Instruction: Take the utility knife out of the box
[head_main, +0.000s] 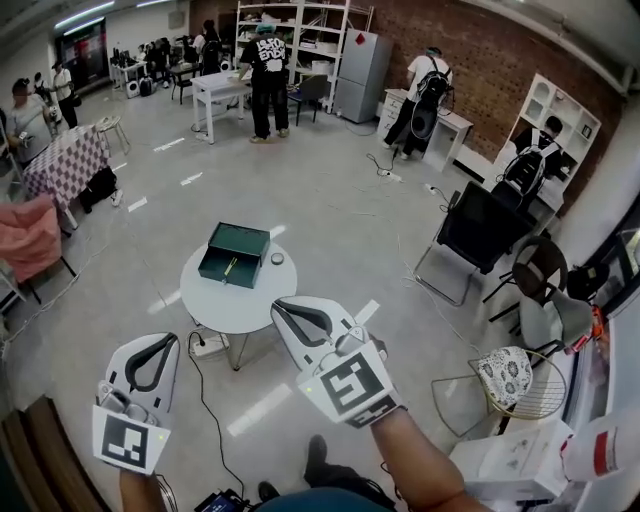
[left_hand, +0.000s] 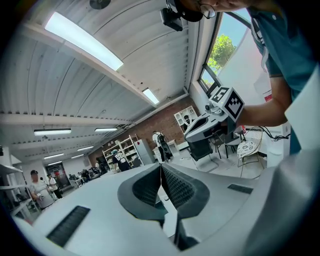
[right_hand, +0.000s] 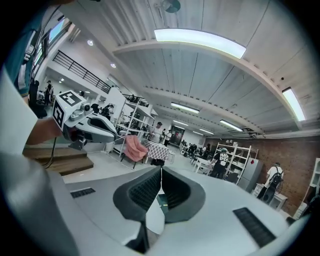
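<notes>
Beyond left tongs (head_main: 166, 340) and right tongs (head_main: 284, 304), utility knife (head_main: 231, 266) in box (head_main: 246, 240).

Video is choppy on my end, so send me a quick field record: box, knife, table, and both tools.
box: dark green box, open, on the table
table: round white table, also holds a small round object right of the box
utility knife: slim yellowish utility knife lying inside the box, too small for detail
left tool: left tool shut, nothing held, short of the table
right tool: right tool shut, nothing held, near the table's front edge, clear of the box
task: knife not yet taken out
</notes>
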